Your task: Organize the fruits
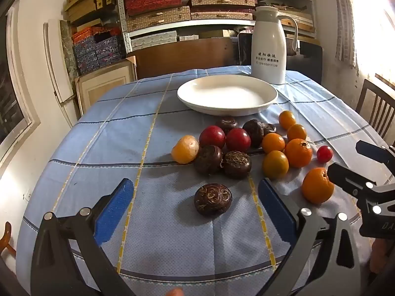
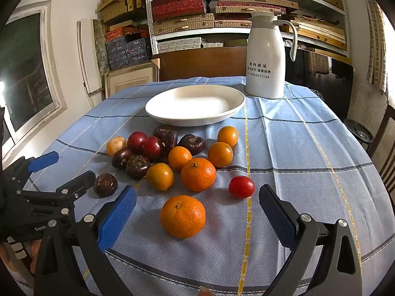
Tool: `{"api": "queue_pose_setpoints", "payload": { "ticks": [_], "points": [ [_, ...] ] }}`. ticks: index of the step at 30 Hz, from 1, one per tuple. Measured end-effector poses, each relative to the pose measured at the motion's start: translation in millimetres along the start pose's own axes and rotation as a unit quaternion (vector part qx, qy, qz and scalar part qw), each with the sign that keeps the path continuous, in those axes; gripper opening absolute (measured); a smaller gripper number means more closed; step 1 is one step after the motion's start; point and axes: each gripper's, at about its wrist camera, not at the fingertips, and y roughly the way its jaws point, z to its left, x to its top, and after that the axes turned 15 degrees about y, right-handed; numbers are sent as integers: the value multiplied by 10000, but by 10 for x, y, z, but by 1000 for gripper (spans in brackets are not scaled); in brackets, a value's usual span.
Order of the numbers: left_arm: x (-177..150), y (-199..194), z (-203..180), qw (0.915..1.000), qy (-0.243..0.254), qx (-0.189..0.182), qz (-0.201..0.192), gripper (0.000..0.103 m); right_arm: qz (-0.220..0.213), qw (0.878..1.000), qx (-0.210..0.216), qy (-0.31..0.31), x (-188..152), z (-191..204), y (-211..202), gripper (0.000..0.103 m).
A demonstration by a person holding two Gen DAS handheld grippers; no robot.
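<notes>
Standing wide apart over the blue checked cloth of the worktop (image 1: 74, 148), the left tongs (image 1: 195, 204) hold nothing, their blue pads (image 1: 114, 209) spread to either side of a single dark brown fruit (image 1: 212, 199) that sits on the cloth between them, touching neither pad. Just past the left tongs' tips lies the main heap: a pale orange fruit (image 1: 185, 149) at its left edge, then two dark red round fruits (image 1: 212, 137) side by side, with more dark brown ones (image 1: 236, 164) pressed against them in front and behind. To the right of that comes a cluster of small orange fruits (image 1: 275, 164) and one bigger mandarin (image 2: 198, 174) touching them. The right tongs (image 2: 197, 218) are likewise gaping wide and empty, with a large mandarin (image 2: 182, 216) resting on the cloth between their pads, clear of both. A small red fruit (image 2: 241, 186) lies just beyond the right tongs' right-hand pad (image 2: 276, 218), apart from the rest. Farther off, beyond all the fruit as seen from either pair of tongs, a white shallow dish (image 2: 158, 113) stands with nothing in it, and behind its right side a white jug (image 2: 266, 54) with a handle stands upright near the far edge of the worktop. Shelves stacked with boxes (image 2: 182, 5) fill the wall behind.
</notes>
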Motion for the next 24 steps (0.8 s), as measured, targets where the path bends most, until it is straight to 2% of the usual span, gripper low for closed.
{"api": "queue_pose_setpoints", "payload": {
  "ticks": [24],
  "points": [
    [-5, -12, 15, 10000, -9, -38, 17, 99, 17, 10000, 1, 2, -4, 3, 7, 100]
  ]
}}
